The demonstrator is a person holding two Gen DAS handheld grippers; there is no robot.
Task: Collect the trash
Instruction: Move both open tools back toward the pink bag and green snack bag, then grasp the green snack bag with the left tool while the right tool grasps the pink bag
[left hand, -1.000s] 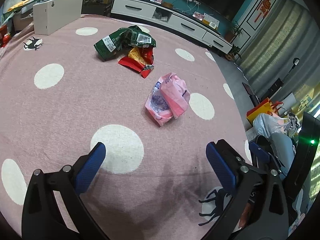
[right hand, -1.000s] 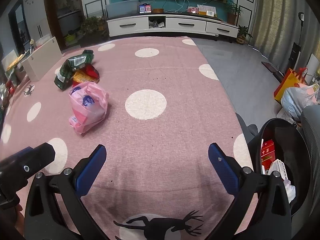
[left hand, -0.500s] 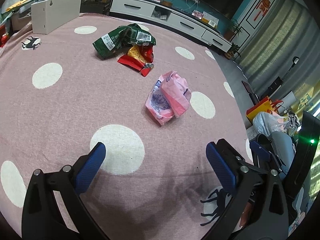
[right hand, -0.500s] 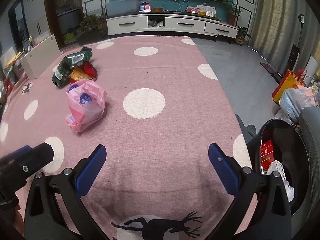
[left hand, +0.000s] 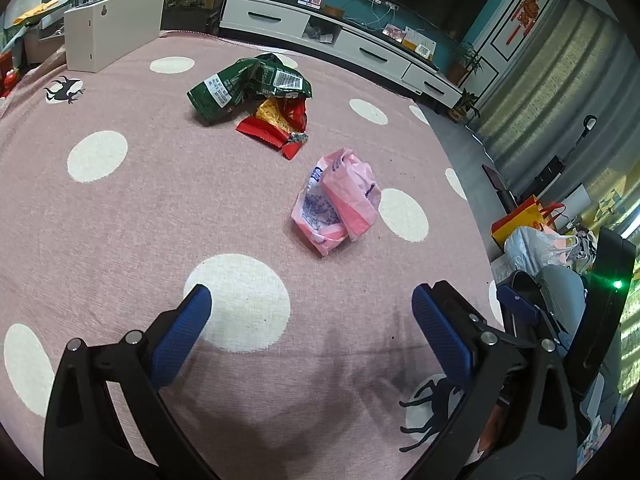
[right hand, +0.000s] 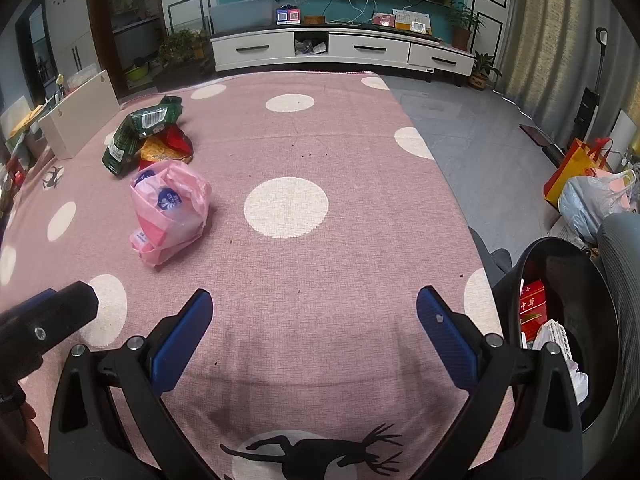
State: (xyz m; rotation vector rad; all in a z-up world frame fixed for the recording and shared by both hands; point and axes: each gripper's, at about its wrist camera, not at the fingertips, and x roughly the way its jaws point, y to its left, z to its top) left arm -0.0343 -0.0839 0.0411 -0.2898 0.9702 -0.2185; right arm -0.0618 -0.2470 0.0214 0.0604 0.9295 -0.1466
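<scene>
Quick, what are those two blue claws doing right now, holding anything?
Left gripper: open, holding nothing, above the pink rug.
Right gripper: open, holding nothing.

A pink polka-dot rug (right hand: 320, 264) lies before a white TV cabinet (right hand: 344, 50).

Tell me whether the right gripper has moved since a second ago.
Yes. The right gripper has moved forward, toward the pink bag, which sits larger in view.
</scene>
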